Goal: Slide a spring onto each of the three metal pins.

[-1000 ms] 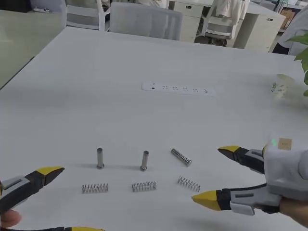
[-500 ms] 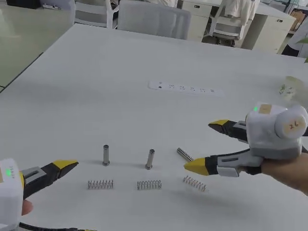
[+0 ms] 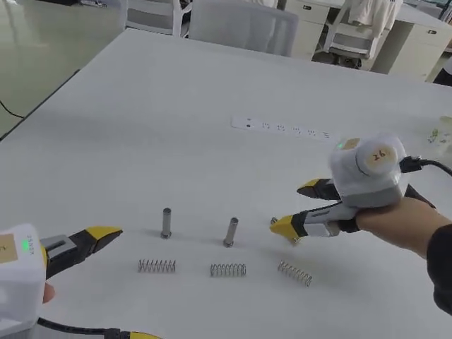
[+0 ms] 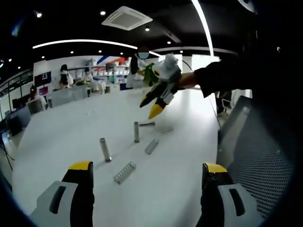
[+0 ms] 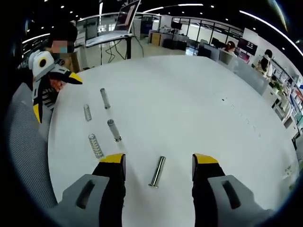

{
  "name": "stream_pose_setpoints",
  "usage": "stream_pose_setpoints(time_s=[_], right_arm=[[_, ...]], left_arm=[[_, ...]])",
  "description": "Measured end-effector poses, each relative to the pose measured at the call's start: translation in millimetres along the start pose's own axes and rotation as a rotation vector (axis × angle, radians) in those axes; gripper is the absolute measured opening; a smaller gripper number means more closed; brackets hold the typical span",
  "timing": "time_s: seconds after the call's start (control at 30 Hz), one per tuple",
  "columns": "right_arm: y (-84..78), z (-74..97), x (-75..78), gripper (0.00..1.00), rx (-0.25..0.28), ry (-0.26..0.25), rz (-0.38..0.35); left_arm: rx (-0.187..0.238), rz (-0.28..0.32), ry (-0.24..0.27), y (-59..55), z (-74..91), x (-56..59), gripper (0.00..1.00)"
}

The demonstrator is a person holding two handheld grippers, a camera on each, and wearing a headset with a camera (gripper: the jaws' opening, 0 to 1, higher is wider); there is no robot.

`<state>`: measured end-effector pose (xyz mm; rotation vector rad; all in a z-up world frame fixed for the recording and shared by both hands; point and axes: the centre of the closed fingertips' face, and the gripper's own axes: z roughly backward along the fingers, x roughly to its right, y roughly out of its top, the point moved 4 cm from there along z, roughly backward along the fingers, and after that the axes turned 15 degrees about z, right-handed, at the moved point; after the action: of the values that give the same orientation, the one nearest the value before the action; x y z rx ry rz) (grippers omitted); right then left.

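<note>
Two metal pins (image 3: 167, 222) (image 3: 231, 232) stand upright on the white table (image 3: 212, 106). A third pin (image 5: 157, 171) lies flat, and in the head view only its end (image 3: 274, 221) shows. In front of the pins lie three springs (image 3: 157, 265) (image 3: 228, 270) (image 3: 294, 273). My right gripper (image 3: 296, 207) is open, low over the lying pin, which sits between its jaws in the right gripper view (image 5: 158, 160). My left gripper (image 3: 123, 284) is open at the near left, holding nothing; its own view (image 4: 147, 168) looks along the row of pins and springs.
A white power strip (image 3: 286, 129) lies across the middle of the table. Chairs (image 3: 244, 28) and desks stand beyond the far edge. A small clear object (image 3: 441, 134) sits at the right edge. A black cable (image 3: 427, 164) runs from the right gripper.
My right gripper has moved left and forward, from beside the right spring to over the lying pin. The left gripper has stayed at the near left. The head camera has shifted.
</note>
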<state>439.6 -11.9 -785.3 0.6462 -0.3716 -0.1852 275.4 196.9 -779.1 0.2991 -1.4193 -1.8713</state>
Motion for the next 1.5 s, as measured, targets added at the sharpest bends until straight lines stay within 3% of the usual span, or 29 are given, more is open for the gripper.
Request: stream_pose_setpoints(time_s=[0.17,0.87,1.5], right_arm=[[-8.3,-7.2,1.9,0.45,-0.06,0.017,-0.013],[-17.5,-36.3,1.7,0.2,-0.2,0.044,-0.026],[-20.9,-44.2,1.9,0.07,-0.259,0.058,-0.062]], left_arm=[[0.0,0.0,0.002,-0.1,-0.4,0.6,0.91],[-0.002,0.007,0.012,-1.3,-0.2,-1.4,0.89],[0.0,0.009,0.017,-1.2,2.5,-3.1,0.89]])
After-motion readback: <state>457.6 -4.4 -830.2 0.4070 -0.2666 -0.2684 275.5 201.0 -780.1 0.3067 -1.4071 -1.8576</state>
